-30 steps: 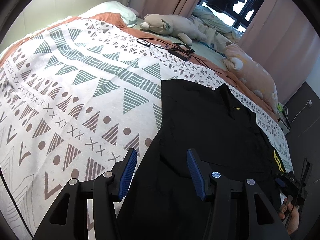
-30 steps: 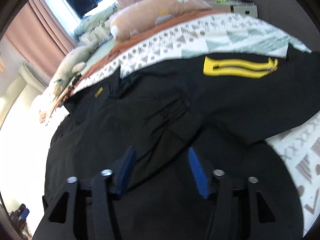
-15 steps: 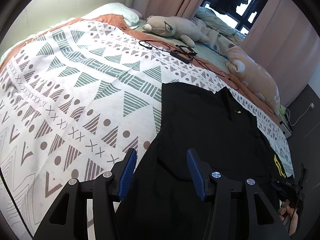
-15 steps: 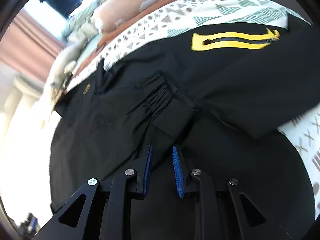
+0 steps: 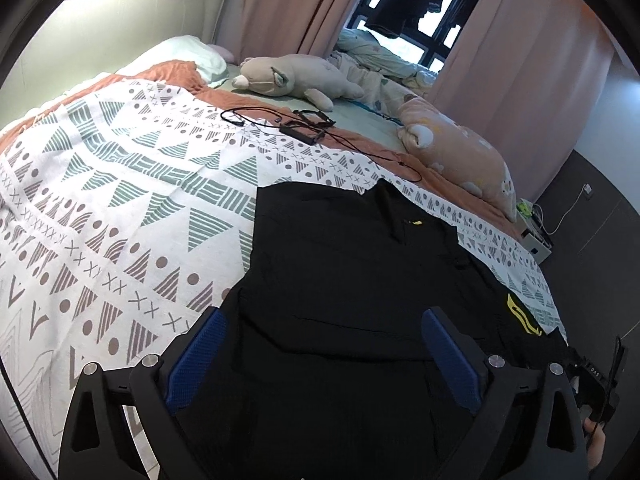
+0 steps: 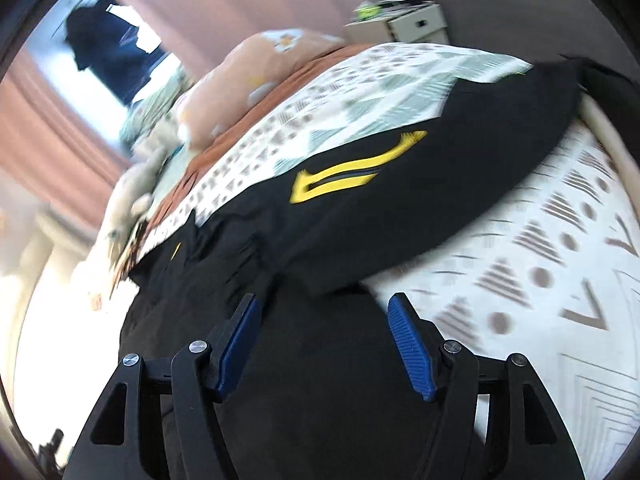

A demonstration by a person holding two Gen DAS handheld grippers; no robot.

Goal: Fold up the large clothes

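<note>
A large black garment [image 5: 352,280] with a yellow logo [image 5: 522,316] lies spread on the patterned bedspread [image 5: 120,200]. My left gripper [image 5: 324,328] is open and empty, just above the garment's near left part. In the right wrist view the same garment [image 6: 320,380] has its sleeve with the yellow logo [image 6: 352,176] stretched out to the right. My right gripper [image 6: 324,312] is open and empty over the black cloth by the sleeve's base. The right wrist view is blurred.
Two plush toys [image 5: 296,76] [image 5: 456,152] and black cables with a charger [image 5: 300,128] lie at the far side of the bed. A pillow [image 5: 184,56] sits at the back left. A white box [image 6: 404,20] stands beyond the bed.
My right gripper, nearly closed half a second ago, has opened wide and swung toward the logo sleeve. My left gripper has opened wider and tilted up slightly.
</note>
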